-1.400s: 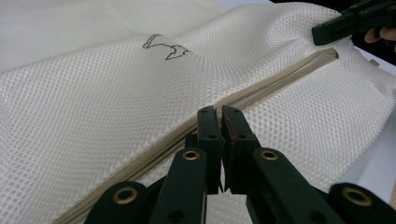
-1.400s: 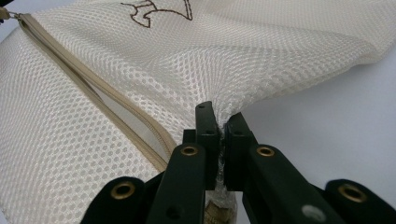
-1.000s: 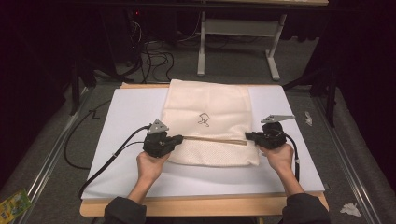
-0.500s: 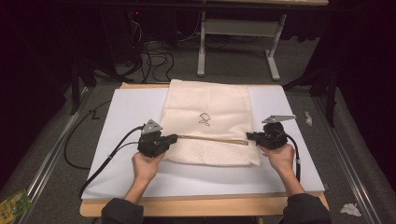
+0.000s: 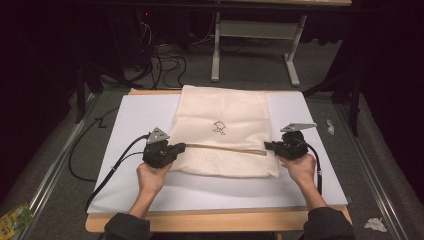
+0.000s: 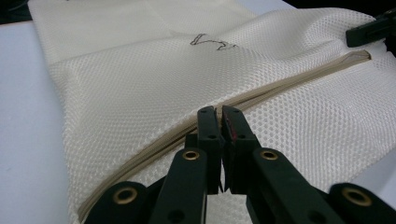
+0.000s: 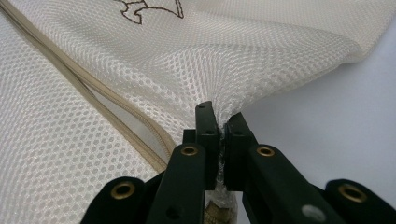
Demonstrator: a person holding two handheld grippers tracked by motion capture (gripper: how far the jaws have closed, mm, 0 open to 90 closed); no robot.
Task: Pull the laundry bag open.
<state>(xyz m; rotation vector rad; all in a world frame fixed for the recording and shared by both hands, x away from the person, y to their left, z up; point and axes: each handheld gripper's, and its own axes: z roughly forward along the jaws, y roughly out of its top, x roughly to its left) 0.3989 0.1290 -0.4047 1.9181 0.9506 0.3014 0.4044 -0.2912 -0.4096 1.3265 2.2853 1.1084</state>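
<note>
A cream mesh bag with a small dark emblem lies flat on a white board. A tan zipper runs across it near the front. My left gripper is shut at the zipper's left end; in the left gripper view its jaws pinch right on the zipper line. My right gripper is shut on the mesh at the bag's right edge, and in the right gripper view the fabric is pulled into a taut ridge. The bag's mesh lifts slightly there.
The board rests on a wooden table. Black cables trail off the left side to the floor. A white table frame stands behind. A green packet and crumpled paper lie on the floor.
My left gripper has slid leftward along the zipper line, toward the bag's left edge. The right gripper has stayed put, holding the mesh.
</note>
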